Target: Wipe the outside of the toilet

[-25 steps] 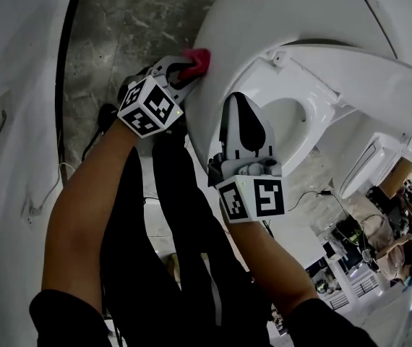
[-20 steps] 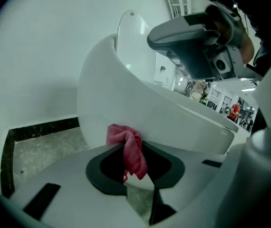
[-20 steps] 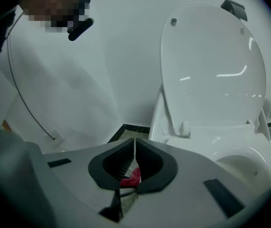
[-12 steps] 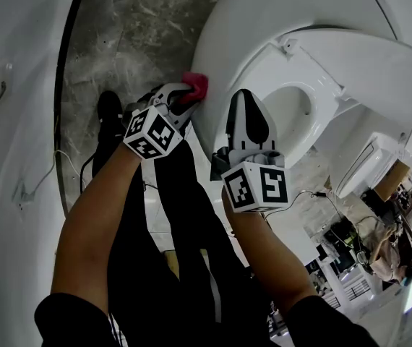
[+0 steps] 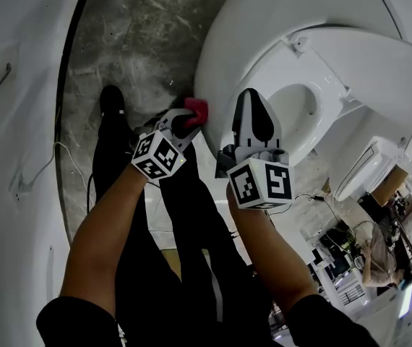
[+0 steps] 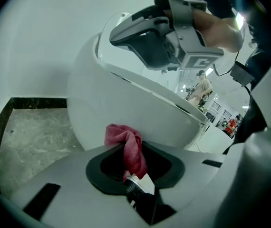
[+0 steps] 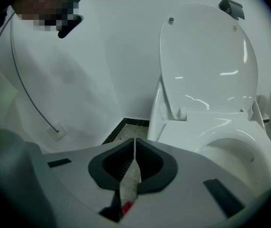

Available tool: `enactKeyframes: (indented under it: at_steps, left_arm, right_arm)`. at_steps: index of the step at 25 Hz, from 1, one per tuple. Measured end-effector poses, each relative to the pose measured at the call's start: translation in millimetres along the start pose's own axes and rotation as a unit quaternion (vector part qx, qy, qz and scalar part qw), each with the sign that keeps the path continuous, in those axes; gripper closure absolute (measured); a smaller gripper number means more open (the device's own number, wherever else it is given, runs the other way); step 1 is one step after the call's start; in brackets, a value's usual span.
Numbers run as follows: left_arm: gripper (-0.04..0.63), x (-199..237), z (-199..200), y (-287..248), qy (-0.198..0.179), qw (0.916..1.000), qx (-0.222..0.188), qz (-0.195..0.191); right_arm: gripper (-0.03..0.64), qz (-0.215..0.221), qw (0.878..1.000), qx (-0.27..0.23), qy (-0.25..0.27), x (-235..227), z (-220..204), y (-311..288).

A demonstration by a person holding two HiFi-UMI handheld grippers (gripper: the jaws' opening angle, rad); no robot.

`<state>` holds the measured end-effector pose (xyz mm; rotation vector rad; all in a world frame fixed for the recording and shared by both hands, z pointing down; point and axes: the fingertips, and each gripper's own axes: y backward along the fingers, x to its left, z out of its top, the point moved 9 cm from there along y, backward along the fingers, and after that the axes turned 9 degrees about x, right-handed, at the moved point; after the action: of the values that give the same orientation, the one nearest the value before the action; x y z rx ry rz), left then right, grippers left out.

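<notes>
Left gripper (image 5: pixel 184 118): jaws pinched on a red cloth (image 5: pixel 197 110). The wad sticks out past the tips and looks to be in contact with the toilet (image 5: pixel 224 56), low on the outer bowl wall just above the floor (image 5: pixel 134 42).

The cloth is soft, light and limp, so it will conform to the curve. The hold is on a fold well back, which leaves the free bunch to do the wiping. Its long axis runs along the jaws, with the bunch end toward the porcelain. Slip risk is low, though it could drag out of the jaws if pressed hard.

The toilet is fixed, hard, glazed and slick, so there is nothing to grip; it only needs surface contact. The lid (image 7: pixel 207 56) is up. In the head view the bowl's long axis runs from the front at lower left to the tank end at upper right.

Right gripper (image 5: pixel 249 98): jaws pressed together with nothing between them, hovering over the front rim, clear of the cloth.
</notes>
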<state>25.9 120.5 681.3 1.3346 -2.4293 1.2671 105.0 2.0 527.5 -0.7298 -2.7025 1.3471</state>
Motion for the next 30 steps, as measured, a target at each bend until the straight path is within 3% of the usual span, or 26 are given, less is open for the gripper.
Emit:
enactKeyframes:
  at_steps: [4, 6, 9, 11, 13, 16, 21, 27, 30]
  left_arm:
    - [0.500, -26.8, -11.3, -1.7, 0.031, 0.9992, 0.012, -0.024]
    - [0.500, -42.4, -18.6, -4.7, 0.041, 0.9973, 0.028, -0.054]
    - [0.500, -66.3, -35.6, -12.6, 0.055, 0.9870, 0.078, -0.130]
    - [0.500, -67.5, -47.5, -13.1, 0.082, 0.9807, 0.097, -0.149]
    - [0.500, -50.0, -53.6, -4.2, 0.116, 0.9807, 0.095, -0.127]
    - [0.500, 5.2, -44.0, 20.4, 0.143, 0.9863, 0.061, -0.056]
    - [0.500, 132.1, 26.8, 50.3, 0.122, 0.9905, -0.026, 0.058]
    - [0.500, 230.4, 104.7, 27.9, 0.086, 0.9911, -0.044, 0.092]
    - [0.500, 262.3, 131.6, 7.1, 0.066, 0.9932, -0.040, 0.087]
  right_arm:
    - [0.580, 0.001, 1.000, -0.005, 0.002, -2.0, 4.4, 0.3]
    - [0.580, -0.001, 1.000, -0.006, 0.001, -2.2, 6.9, 1.0]
    - [0.580, -0.003, 1.000, -0.006, 0.000, -1.5, 8.7, 2.5]
    - [0.580, -0.002, 1.000, -0.007, 0.000, -2.0, 10.3, 2.6]
    - [0.580, 0.000, 1.000, -0.006, 0.000, -2.3, 13.4, 3.8]
    - [0.580, 0.007, 1.000, -0.011, 0.000, -1.5, 19.3, 6.8]
    - [0.580, 0.007, 1.000, -0.018, -0.004, -4.2, 30.0, 2.1]
    - [0.580, 0.020, 1.000, -0.016, -0.012, 6.2, 38.9, -18.7]
    - [0.580, 0.020, 0.998, -0.023, -0.057, 8.9, 45.1, -27.8]
